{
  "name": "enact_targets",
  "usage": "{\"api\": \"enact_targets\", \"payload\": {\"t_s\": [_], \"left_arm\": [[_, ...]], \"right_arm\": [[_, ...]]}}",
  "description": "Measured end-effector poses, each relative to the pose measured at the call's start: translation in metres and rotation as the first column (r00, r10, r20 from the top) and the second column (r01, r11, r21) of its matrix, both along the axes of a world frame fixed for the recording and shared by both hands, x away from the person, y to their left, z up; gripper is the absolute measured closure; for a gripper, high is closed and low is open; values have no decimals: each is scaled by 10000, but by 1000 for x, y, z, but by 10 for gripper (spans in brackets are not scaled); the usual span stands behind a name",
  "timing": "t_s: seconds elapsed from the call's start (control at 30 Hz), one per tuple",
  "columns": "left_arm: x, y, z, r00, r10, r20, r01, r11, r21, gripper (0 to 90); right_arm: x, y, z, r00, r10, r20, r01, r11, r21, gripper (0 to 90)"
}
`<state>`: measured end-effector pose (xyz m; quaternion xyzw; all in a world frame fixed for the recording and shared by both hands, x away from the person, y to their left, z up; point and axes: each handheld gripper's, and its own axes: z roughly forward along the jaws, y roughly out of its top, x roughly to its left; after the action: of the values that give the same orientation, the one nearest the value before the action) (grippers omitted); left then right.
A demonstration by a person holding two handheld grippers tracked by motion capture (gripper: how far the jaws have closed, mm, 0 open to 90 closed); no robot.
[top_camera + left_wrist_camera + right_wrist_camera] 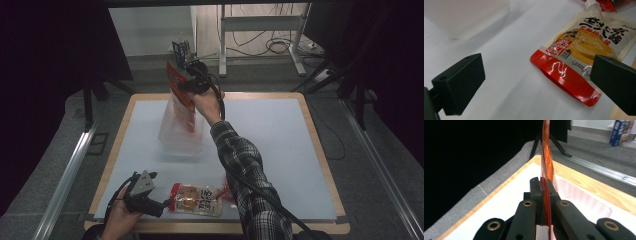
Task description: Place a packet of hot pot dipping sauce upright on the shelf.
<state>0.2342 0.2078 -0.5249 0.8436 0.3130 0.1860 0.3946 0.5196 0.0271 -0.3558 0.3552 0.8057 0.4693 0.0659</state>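
Above the far-left part of the table (280, 150): right gripper (192, 82) clamped flat on a red pouch (179, 90), jaws fully together with only the thin film between them, confirmed in the right gripper view (545, 192) where the pouch (547, 157) runs edge-on straight up out of the jaws. Pouch held upright, slightly tilted, long axis near vertical, lower end hanging down into or just over the mouth of a clear plastic tub (180, 135); cannot tell whether the bottom edge touches the tub. Tub directly beneath the gripper, so coming move judged as a straight lowering along the pouch's own long axis, then release. Near edge of table: second pouch (197, 199), cream and red with printed label, lying flat. Long axis roughly left to right across the table; red bottom seam toward the left gripper (145, 197), white spout end toward the right forearm. Left gripper view: jaws standing wide apart, nothing pressed between them, pouch (579, 52) just ahead and toward the right jaw, red seam nearest. Left gripper plainly the nearer one for that pouch; right gripper well apart from it. Approach judged best across the short axis at the red seam end.
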Motion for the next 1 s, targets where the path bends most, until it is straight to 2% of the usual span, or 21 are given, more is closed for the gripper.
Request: {"api": "enact_targets", "payload": {"t_s": [0.13, 0.23, 0.33, 0.5, 0.6, 0.67, 0.73, 0.83, 1.0], "left_arm": [[0, -1, 0, 10000, -42, 8, 42, 10000, 72, 0], [-1, -1, 0, 10000, -61, 20, 61, 9999, 146, 0], [-1, -1, 0, 10000, -54, 26, 54, 9999, 145, 0], [-1, -1, -1, 10000, -11, 24, 10, 9999, 120, 0], [-1, -2, -1, 10000, -23, -19, 23, 9999, 146, 0], [-1, -2, -1, 10000, -33, -20, 34, 9998, 185, 0], [-1, -2, -2, 10000, -18, -18, 18, 9998, 203, 0], [-1, -2, -2, 10000, -5, -14, 5, 9998, 208, 0], [-1, -2, -2, 10000, 4, -3, -4, 9997, 232, 0]], "right_arm": [[1, 3, -8, 10000, -35, -12, 35, 9999, -121, 883], [1, 7, -15, 9999, -132, 74, 136, 9982, -584, 882], [3, 7, -20, 9999, -103, -81, 99, 9988, -487, 882], [6, 0, -14, 9986, -479, 219, 497, 9948, -889, 881], [8, -8, -10, 9946, -844, 608, 918, 9872, -1304, 878], [10, -13, -9, 9923, -1017, 711, 1119, 9811, -1579, 876], [12, -18, -10, 9937, -920, 637, 1004, 9844, -1442, 865], [13, -21, -11, 9944, -869, 608, 949, 9851, -1434, 760], [13, -22, -11, 9926, -742, 965, 923, 9757, -1988, 455]]}}
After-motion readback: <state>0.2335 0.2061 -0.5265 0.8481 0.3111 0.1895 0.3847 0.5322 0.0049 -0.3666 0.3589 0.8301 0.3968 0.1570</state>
